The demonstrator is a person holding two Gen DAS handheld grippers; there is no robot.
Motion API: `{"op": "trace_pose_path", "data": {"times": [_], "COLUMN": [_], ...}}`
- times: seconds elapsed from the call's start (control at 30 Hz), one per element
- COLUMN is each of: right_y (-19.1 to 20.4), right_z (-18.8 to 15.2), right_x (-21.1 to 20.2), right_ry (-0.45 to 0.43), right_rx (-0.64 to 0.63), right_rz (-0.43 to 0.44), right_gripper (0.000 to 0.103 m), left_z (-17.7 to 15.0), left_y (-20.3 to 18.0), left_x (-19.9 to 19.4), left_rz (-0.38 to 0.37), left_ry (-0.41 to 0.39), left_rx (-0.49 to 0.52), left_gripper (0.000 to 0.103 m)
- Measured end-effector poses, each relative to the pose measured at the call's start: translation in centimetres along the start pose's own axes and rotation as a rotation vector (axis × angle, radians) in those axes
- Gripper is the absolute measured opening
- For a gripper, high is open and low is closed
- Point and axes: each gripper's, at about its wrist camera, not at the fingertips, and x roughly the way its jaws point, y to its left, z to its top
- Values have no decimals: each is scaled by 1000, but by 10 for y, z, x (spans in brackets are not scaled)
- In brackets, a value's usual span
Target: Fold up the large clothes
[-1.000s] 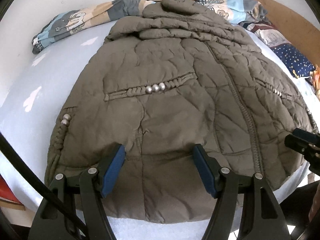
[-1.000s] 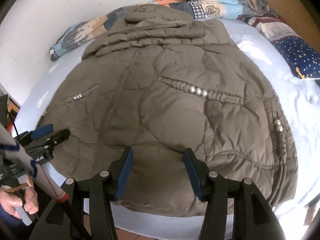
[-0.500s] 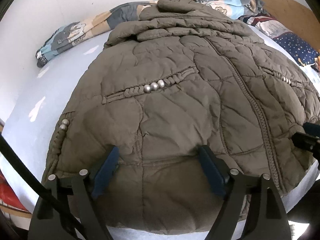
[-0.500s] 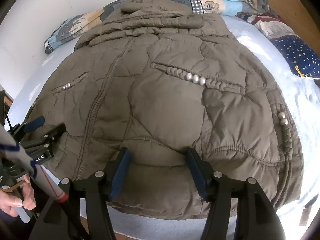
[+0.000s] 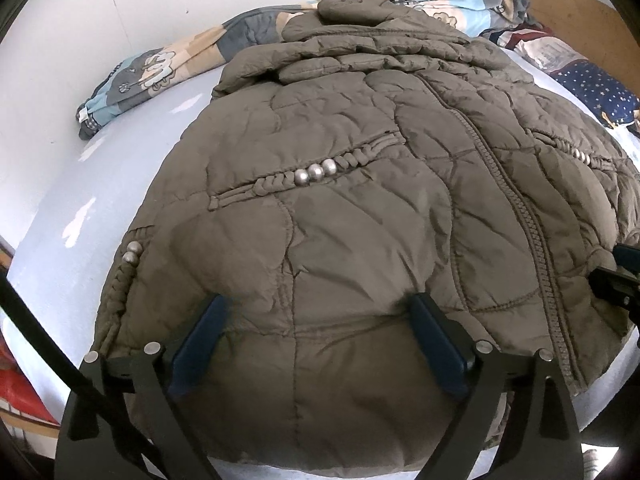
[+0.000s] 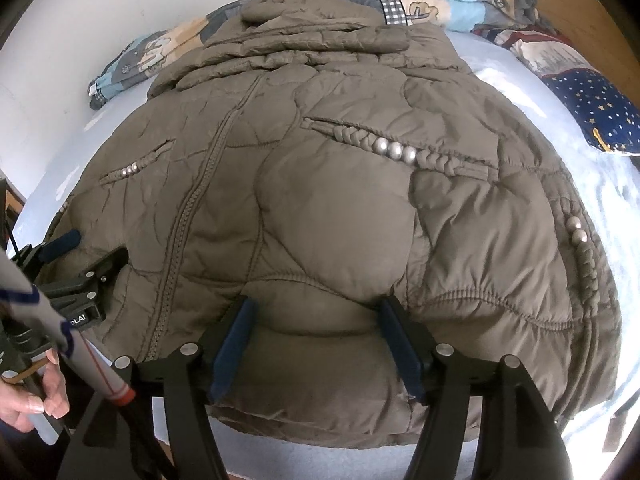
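Note:
An olive-brown quilted puffer jacket (image 5: 340,240) (image 6: 332,208) lies flat and front-up on the pale blue bed sheet (image 5: 100,184), zip closed, hood bunched at the far end. Braided pocket trims carry silver beads (image 5: 316,172). My left gripper (image 5: 318,300) hovers over the near hem on the jacket's left half, its jaws opening, with fabric lying under the gap and the blue pads (image 5: 200,340) apart from it. Over the right half, my right gripper (image 6: 316,304) is also opening; a puffed fold bulges between its pads (image 6: 236,340) without being pinched. Each gripper shows at the other view's edge (image 6: 80,256) (image 5: 616,276).
A patchwork quilt (image 5: 160,68) is heaped along the far wall behind the hood. A navy star-print pillow (image 6: 600,112) and a wooden headboard (image 6: 580,4) are at the far right. A hand (image 6: 36,400) holds the left gripper's handle. The bed's near edge runs just below the hem.
Both grippers' jaws have spread wider over the hem. Both views have drawn a little closer to the jacket, which lies as before.

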Motion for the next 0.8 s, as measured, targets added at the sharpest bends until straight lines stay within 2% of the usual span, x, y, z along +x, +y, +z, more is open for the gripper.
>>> {"op": "trace_pose_path", "data": {"times": [0.37,0.8], "right_y": [-1,1], "right_z": [-1,-1], "right_x": [0,0], "right_ry": [-4,-5], "right_rx": [3,5], "right_rz": [2,0], "right_gripper": [71,72], "left_z": [-2,-2], "left_y": [-2,-2], "left_x": [3,3], "left_rz": [20,23], "left_ry": [-15,-18], "left_rx": [11,13], "left_gripper": [98,99]}}
